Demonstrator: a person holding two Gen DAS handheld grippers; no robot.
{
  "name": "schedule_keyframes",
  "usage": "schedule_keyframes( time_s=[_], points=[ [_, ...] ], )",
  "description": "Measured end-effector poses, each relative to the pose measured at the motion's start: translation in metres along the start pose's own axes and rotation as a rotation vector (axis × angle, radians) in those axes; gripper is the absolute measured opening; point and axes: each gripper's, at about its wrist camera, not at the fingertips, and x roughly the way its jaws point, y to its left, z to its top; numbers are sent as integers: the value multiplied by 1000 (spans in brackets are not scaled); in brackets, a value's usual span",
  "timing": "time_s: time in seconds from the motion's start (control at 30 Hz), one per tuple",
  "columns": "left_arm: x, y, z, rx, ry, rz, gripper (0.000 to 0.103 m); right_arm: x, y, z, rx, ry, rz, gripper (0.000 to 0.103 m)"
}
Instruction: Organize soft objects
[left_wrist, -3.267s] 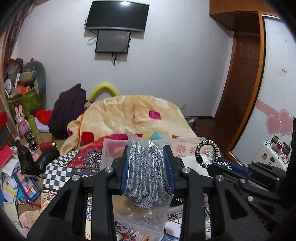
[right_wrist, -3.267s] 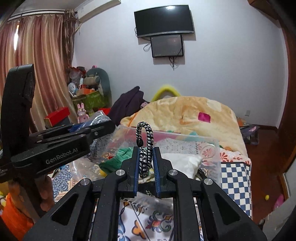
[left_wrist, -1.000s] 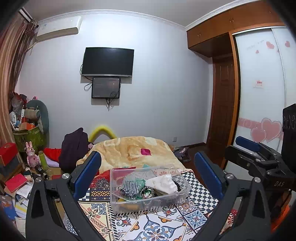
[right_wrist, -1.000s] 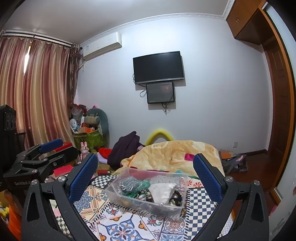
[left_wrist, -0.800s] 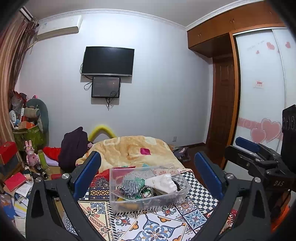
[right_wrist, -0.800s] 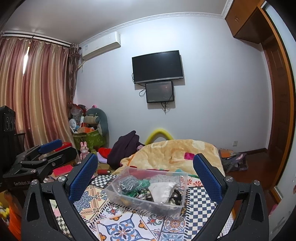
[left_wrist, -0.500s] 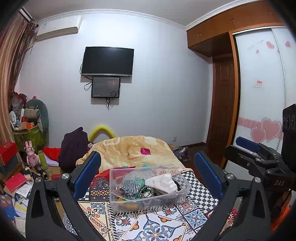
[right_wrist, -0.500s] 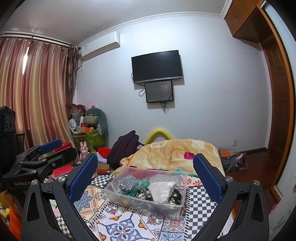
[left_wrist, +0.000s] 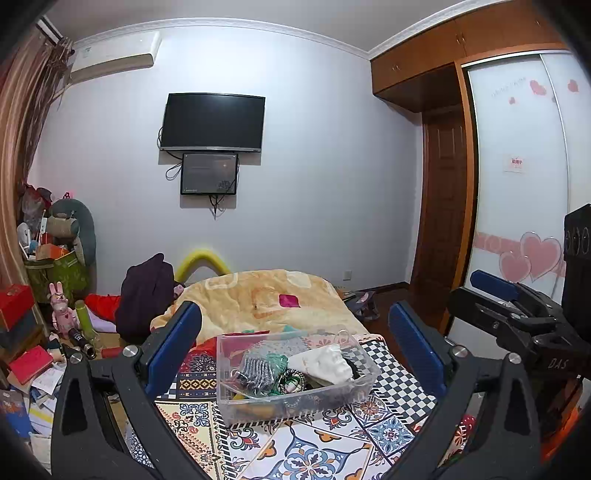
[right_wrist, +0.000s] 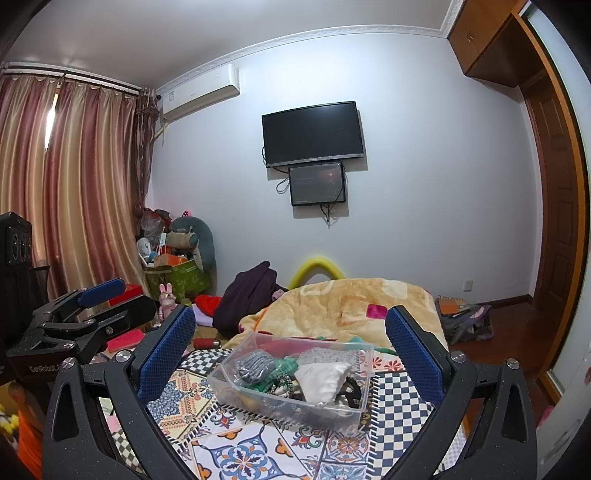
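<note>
A clear plastic bin (left_wrist: 364, 380) stands on the patterned tabletop (left_wrist: 314, 450). It holds a bagged grey scrubber (left_wrist: 256, 371), a white soft piece (left_wrist: 325, 363), green items and a braided bracelet. The bin also shows in the right wrist view (right_wrist: 225, 376) with the scrubber (right_wrist: 255, 363) and white piece (right_wrist: 323, 378). My left gripper (left_wrist: 295, 350) is open and empty, held back from the bin. My right gripper (right_wrist: 290, 345) is open and empty, also held back. Each gripper shows in the other's view, the right one (left_wrist: 517, 314) and the left one (right_wrist: 81, 317).
A bed with an orange blanket (left_wrist: 266, 299) lies beyond the table. A dark garment (left_wrist: 144, 291) and a yellow foam tube (left_wrist: 201, 258) sit behind it. Clutter of books, toys and a green bag (left_wrist: 55, 273) fills the left floor. A wardrobe (left_wrist: 517, 184) stands right.
Since 3.3 s ago both grippers let go of the bagged scrubber and the bracelet, opened and pulled back from the bin. Over the last second nothing has visibly moved.
</note>
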Motion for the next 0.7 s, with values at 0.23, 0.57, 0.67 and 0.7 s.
schedule_keyframes(
  time_s=[0.23, 0.57, 0.67, 0.7],
  points=[
    [0, 1, 0, -4, 5, -3, 103, 0, 0, 0, 0, 1, 0, 103],
    [5, 3, 0, -11, 22, -10, 103, 0, -2, -1, 0, 3, -4, 103],
    [5, 4, -1, -16, 25, -15, 103, 0, -1, -1, -3, 3, -7, 103],
    [5, 4, -1, -16, 25, -17, 103, 0, -1, -1, -4, 3, -8, 103]
  ],
)
